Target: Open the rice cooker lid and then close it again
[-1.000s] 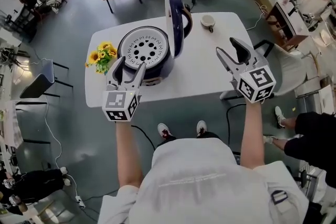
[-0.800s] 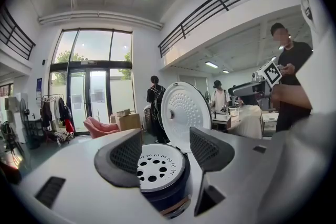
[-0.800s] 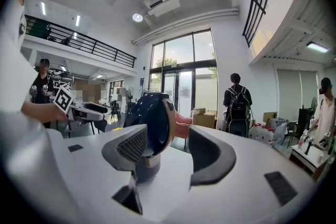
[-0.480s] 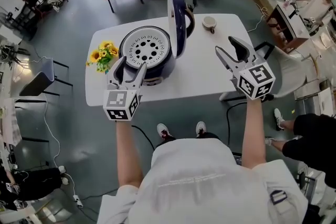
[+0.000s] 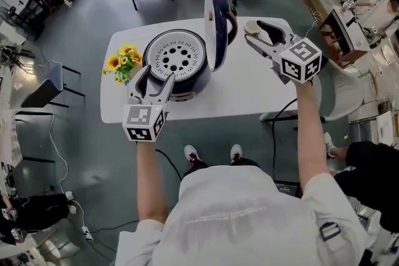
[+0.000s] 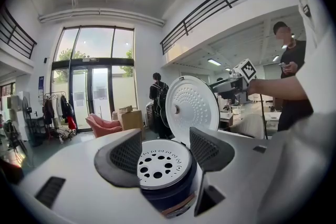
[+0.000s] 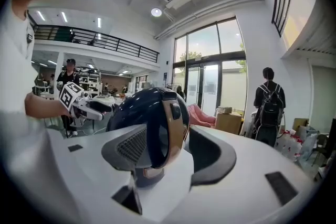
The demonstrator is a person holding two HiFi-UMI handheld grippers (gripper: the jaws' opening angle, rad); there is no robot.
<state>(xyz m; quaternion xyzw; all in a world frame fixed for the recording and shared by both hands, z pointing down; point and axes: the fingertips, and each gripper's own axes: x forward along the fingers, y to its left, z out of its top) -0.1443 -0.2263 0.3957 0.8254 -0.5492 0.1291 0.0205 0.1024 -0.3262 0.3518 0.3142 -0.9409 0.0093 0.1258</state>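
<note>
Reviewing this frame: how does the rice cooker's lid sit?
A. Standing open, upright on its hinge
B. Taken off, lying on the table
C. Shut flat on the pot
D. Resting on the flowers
A: the dark blue lid stands upright at the far side of the rice cooker, leaving the white perforated inner plate exposed.

Rice cooker lid [image 5: 216,28] glossy plastic; table [image 5: 249,87] smooth matt
</note>
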